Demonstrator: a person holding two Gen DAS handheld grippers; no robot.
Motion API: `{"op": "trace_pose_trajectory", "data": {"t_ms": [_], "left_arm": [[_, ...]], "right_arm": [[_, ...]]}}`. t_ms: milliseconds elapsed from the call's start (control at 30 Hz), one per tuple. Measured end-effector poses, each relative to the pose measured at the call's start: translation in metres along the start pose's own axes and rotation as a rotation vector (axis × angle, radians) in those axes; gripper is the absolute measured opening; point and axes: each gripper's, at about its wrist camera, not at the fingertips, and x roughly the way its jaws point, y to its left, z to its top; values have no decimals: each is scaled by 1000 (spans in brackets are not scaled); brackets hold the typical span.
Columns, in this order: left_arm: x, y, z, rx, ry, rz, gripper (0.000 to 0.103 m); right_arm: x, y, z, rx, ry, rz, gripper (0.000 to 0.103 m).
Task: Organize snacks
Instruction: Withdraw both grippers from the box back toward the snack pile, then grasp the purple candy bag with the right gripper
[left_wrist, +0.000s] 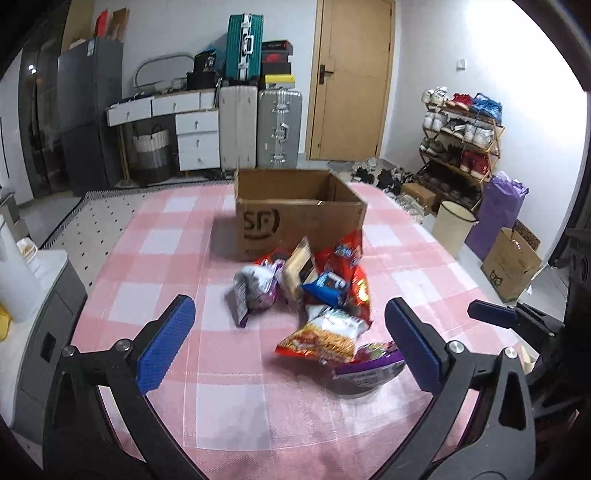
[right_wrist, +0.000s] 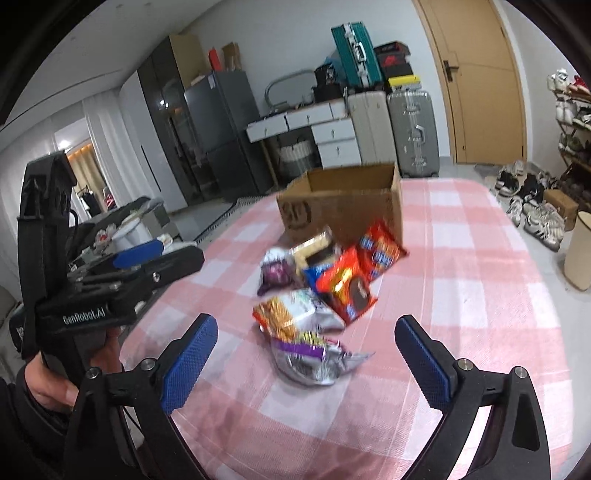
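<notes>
A pile of snack packets (left_wrist: 317, 295) lies on the pink checked tablecloth (left_wrist: 177, 236) in front of an open cardboard box (left_wrist: 295, 210); the pile also shows in the right wrist view (right_wrist: 317, 288), with the box (right_wrist: 343, 206) behind it. An orange noodle snack bag (left_wrist: 325, 338) and a purple-silver bag (left_wrist: 365, 365) lie nearest. My left gripper (left_wrist: 288, 347) is open and empty, hovering just short of the pile. My right gripper (right_wrist: 304, 363) is open and empty, with the purple-silver bag (right_wrist: 317, 358) between its jaws below.
The left gripper's body (right_wrist: 74, 288) and the hand holding it are at the left of the right wrist view. Suitcases (left_wrist: 258, 125), a white desk (left_wrist: 177, 122) and a door stand behind the table. A shoe rack (left_wrist: 458, 136) and bins (left_wrist: 450, 225) stand at the right.
</notes>
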Motion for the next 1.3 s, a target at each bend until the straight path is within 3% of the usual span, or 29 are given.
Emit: {"op": "trace_pose_trajectory", "data": {"t_ms": [367, 500, 833, 1033, 1167, 1300], "left_arm": [[38, 29, -23, -42, 71, -8, 103], [41, 37, -27, -54, 64, -2, 103], [49, 49, -34, -75, 78, 2, 103], [49, 51, -39, -79, 87, 10, 103], [48, 54, -40, -85, 88, 10, 103], [47, 56, -40, -96, 91, 10, 103]], "right_arm": [[60, -3, -18, -62, 122, -28, 98], [78, -1, -22, -93, 165, -38, 86], [103, -2, -22, -131, 197, -84, 85], [123, 2, -24, -140, 269, -53, 60], [129, 4, -26, -148, 285, -53, 57], [124, -8, -24, -73, 278, -3, 50]]}}
